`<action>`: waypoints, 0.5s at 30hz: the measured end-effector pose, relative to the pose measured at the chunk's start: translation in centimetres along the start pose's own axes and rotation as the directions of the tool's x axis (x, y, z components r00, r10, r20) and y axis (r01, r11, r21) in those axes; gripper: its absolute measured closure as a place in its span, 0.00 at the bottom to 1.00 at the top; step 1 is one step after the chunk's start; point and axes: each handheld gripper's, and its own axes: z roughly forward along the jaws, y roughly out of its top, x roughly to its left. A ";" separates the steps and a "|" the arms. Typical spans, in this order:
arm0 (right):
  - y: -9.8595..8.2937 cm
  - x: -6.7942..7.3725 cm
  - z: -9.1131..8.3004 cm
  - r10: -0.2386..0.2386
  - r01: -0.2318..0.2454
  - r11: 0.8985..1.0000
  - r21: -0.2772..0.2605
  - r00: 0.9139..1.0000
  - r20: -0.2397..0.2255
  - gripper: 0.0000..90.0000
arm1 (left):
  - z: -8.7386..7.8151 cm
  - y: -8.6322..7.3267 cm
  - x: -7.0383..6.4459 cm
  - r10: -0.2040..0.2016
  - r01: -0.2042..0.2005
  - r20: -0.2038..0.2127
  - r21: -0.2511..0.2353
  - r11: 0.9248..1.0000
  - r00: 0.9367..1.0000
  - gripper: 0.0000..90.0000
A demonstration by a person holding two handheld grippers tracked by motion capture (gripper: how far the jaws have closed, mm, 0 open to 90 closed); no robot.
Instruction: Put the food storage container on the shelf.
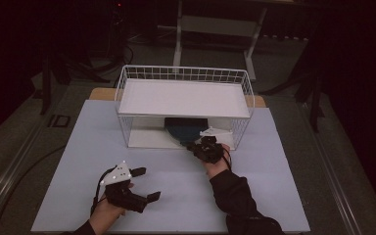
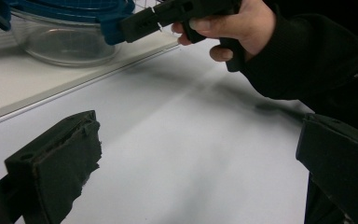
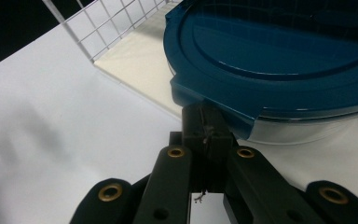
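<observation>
Right gripper [image 1: 201,147], fingers pinched on the latch tab of the blue-lidded clear glass bowl [image 3: 279,60] in the white wire basket's [image 1: 183,73] lower tier, table's 12 o'clock, probably to drag it; left gripper [image 1: 144,183] idle at 7 o'clock, fingers spread, empty.

A dim lab or studio: a white-topped table [image 1: 274,196] under black-draped surrounds, cables [image 1: 122,54] and a metal stand [image 1: 215,24] on the far floor.
</observation>
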 end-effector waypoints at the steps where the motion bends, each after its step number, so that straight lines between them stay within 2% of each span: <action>1: 0.1 -0.1 0.1 -0.004 0.004 1.000 0.000 1.000 0.006 1.00 | 0.0 0.0 0.0 0.002 -0.002 0.000 -0.003 1.000 1.000 0.00; 6: 0.4 -0.3 0.4 0.001 -0.001 1.000 -0.004 1.000 0.017 1.00 | -0.1 0.0 0.0 0.004 -0.004 0.000 0.000 1.000 1.000 0.00; 13: 0.4 -0.1 0.6 0.004 -0.004 1.000 -0.005 1.000 0.011 1.00 | 0.0 0.0 -0.1 0.004 -0.004 0.001 -0.002 1.000 1.000 0.00; 15: 0.3 0.0 0.4 0.004 -0.004 1.000 -0.007 1.000 -0.001 0.97 | -0.1 0.0 -0.1 0.003 -0.003 0.003 -0.001 1.000 1.000 0.00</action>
